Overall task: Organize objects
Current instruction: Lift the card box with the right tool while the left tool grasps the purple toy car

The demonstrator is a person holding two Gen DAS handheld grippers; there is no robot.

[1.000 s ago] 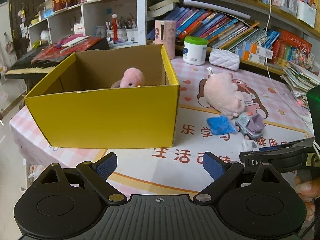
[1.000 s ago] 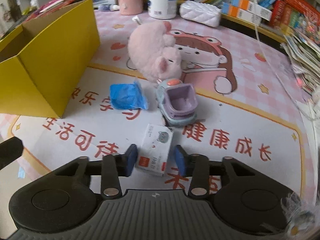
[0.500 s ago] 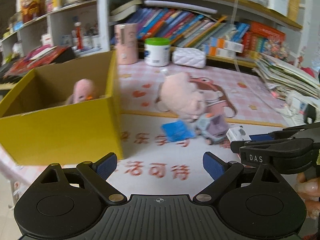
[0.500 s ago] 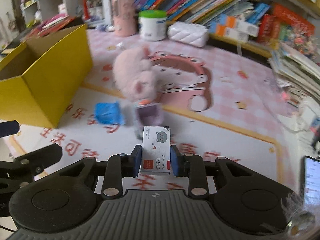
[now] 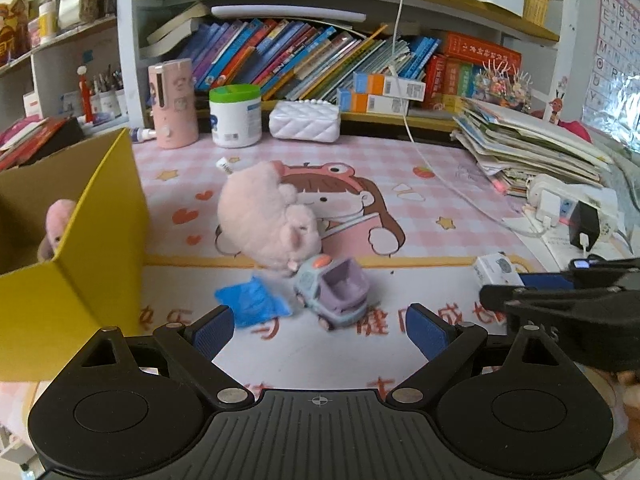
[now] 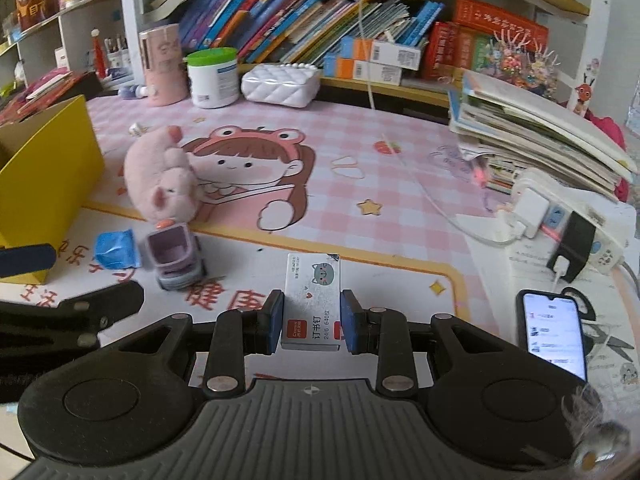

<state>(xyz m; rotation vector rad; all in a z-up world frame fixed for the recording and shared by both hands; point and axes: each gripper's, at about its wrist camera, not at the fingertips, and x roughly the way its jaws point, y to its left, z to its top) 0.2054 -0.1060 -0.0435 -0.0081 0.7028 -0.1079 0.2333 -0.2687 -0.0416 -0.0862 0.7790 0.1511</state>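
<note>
staple box: a small white box (image 6: 312, 300) with a grey cat print and a red label, held off the desk over its front part, long side pointing away from the right wrist camera; in the left wrist view it shows at the right (image 5: 497, 270).
right gripper: (image 6: 312, 322) pinching the staple box, one blue pad on each long side.
left gripper: (image 5: 319, 325) spread wide with nothing between the blue pads (image 5: 213, 327), hovering above the front of the desk.
toy truck: a grey and lilac truck (image 6: 175, 258) on the desk's front half, left of the staple box, just in front of the plush pig.
blue packet: a crumpled blue packet (image 6: 116, 249) just left of the toy truck.
plush pig: a pink pig (image 6: 162, 178) lying on the mat's cartoon girl, near the middle of the desk.
yellow box: an open cardboard box (image 5: 84, 248) at the desk's left edge, with a pink plush (image 5: 60, 218) inside.
phone: lit screen (image 6: 554, 334) near the desk's front right corner.
desk back edge: green-lidded tub (image 6: 213, 78), pink cylinder (image 6: 162, 68), white quilted case (image 6: 282, 84).
</note>
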